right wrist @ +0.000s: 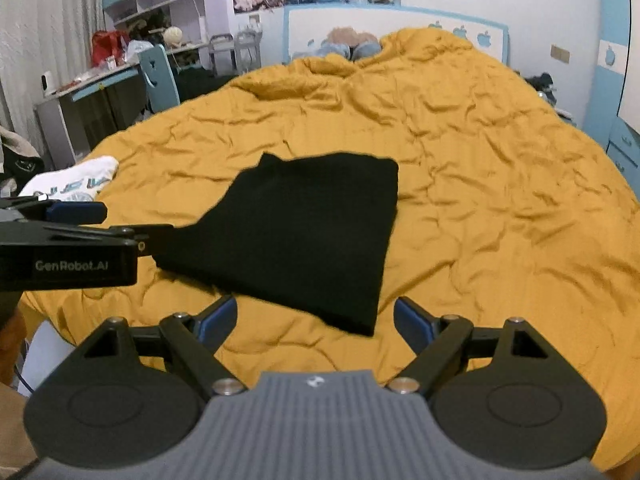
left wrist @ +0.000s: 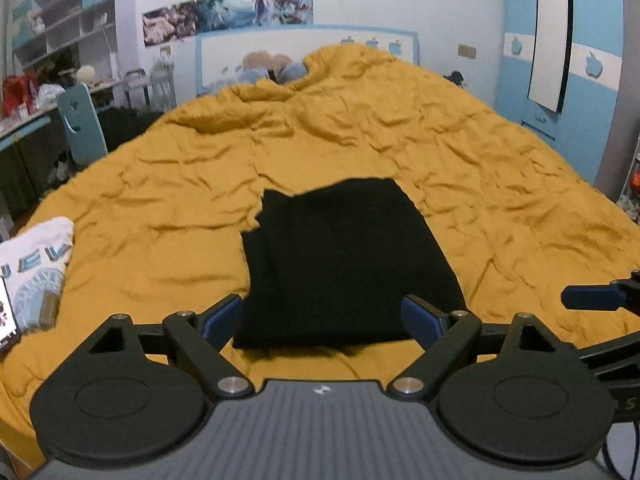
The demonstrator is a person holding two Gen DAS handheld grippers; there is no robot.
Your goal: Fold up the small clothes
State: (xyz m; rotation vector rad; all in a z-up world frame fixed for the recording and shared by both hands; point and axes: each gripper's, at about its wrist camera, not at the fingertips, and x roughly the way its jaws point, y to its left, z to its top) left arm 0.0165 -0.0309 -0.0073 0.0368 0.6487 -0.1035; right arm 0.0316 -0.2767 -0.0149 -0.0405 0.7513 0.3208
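Observation:
A black garment [left wrist: 344, 264] lies folded into a flat rectangle on the yellow quilt [left wrist: 168, 208]. My left gripper [left wrist: 322, 318] hangs above its near edge, jaws wide open, nothing between the blue pads. In the right wrist view the same black garment [right wrist: 304, 232] lies ahead and slightly left. My right gripper [right wrist: 314, 322] is open above the quilt, just short of the garment's near right corner, holding nothing. The left gripper [right wrist: 76, 212] shows from the side at the left edge of that view. One finger of the right gripper [left wrist: 592, 298] shows at the right edge of the left wrist view.
A white printed garment [left wrist: 38, 264] lies folded at the bed's left edge, also as the white garment [right wrist: 76, 182]. A phone screen [left wrist: 6, 320] sits beside it. A blue chair [right wrist: 160, 78] and a cluttered desk [right wrist: 92, 84] stand left of the bed; a blue wardrobe [left wrist: 560, 60] stands right.

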